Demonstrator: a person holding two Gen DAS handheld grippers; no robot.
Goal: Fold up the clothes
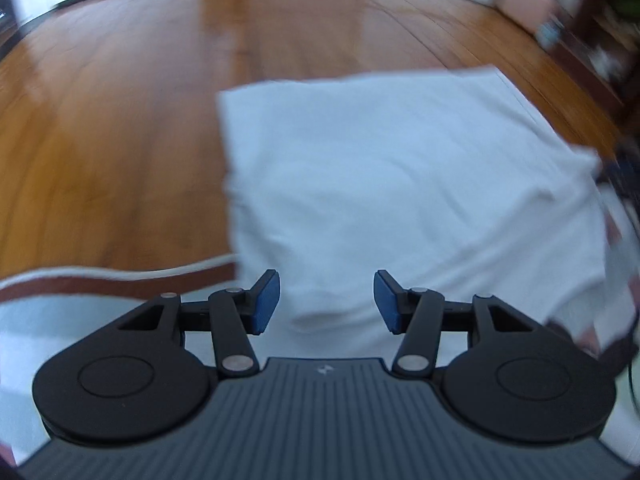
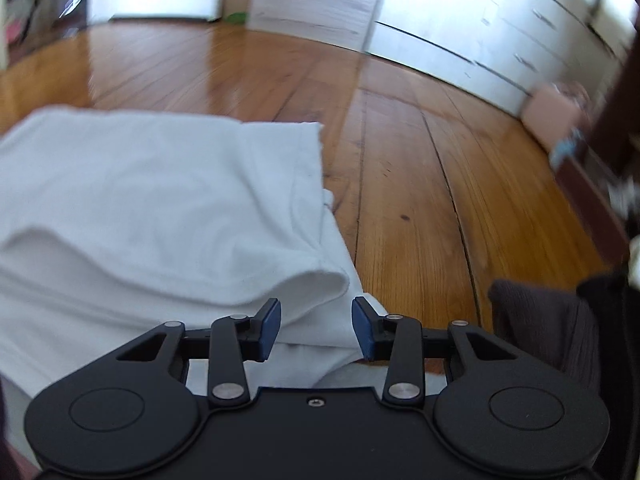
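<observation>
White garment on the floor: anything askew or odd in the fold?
Slightly untidy. In the right wrist view the white garment has a puffed-up folded edge near the right gripper, and a lower layer sticks out past its right edge.

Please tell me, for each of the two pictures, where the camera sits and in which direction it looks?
Left wrist: sits behind the left claw, looks forward and down at a white cloth on the wood floor; both blue pads stand apart, holding nothing.
Right wrist: sits behind the right claw, looks forward and down over the cloth's right edge; pads apart, dark fabric at right.
Shared: the same cloth, the floor and the white cabinets.
</observation>
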